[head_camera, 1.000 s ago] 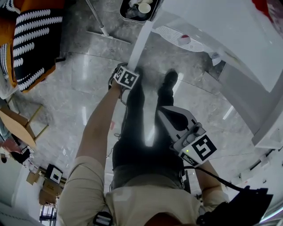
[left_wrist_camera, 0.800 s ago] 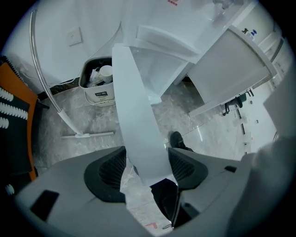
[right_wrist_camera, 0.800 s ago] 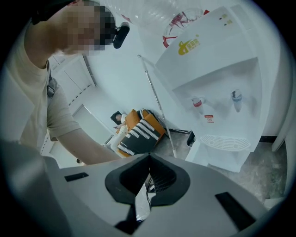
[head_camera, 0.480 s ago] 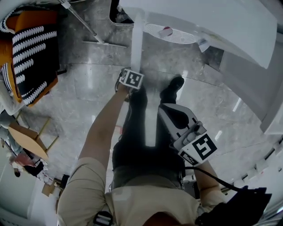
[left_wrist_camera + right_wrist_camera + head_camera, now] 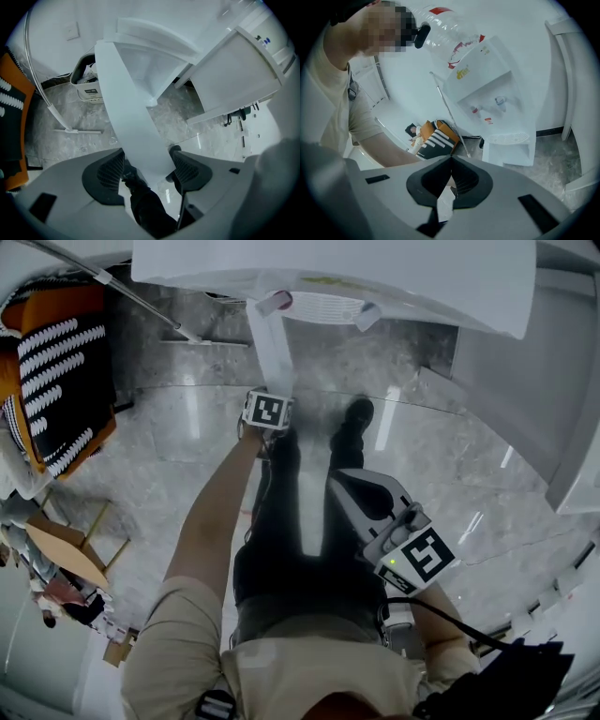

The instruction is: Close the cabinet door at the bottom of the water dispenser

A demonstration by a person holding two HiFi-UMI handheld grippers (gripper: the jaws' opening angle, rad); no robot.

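The white water dispenser [image 5: 487,93] carries a clear bottle [image 5: 450,33], and its bottom cabinet [image 5: 511,150] stands open. The white cabinet door [image 5: 267,343] shows edge-on as a long strip below the dispenser. My left gripper [image 5: 148,151] points steeply down at the door [image 5: 126,117]. Its jaws are opening, and the door's free edge runs between the dark pads [image 5: 110,176]. In the head view only its marker cube [image 5: 267,411] shows. My right gripper [image 5: 337,479] hangs beside the person's legs, shut on nothing, with its tips [image 5: 451,160] together.
A bin with rubbish [image 5: 89,84] and a thin metal stand [image 5: 47,108] are left of the dispenser. An orange cushion with black-and-white stripes [image 5: 56,381] lies at the far left. White furniture [image 5: 525,399] stands at the right. The person's shoe [image 5: 356,413] rests on the glossy marble floor [image 5: 187,474].
In the head view the door strip has turned from slanting up-right to nearly upright, with my left gripper following its edge. The dispenser now fills more of the top. The right gripper shifted slightly.
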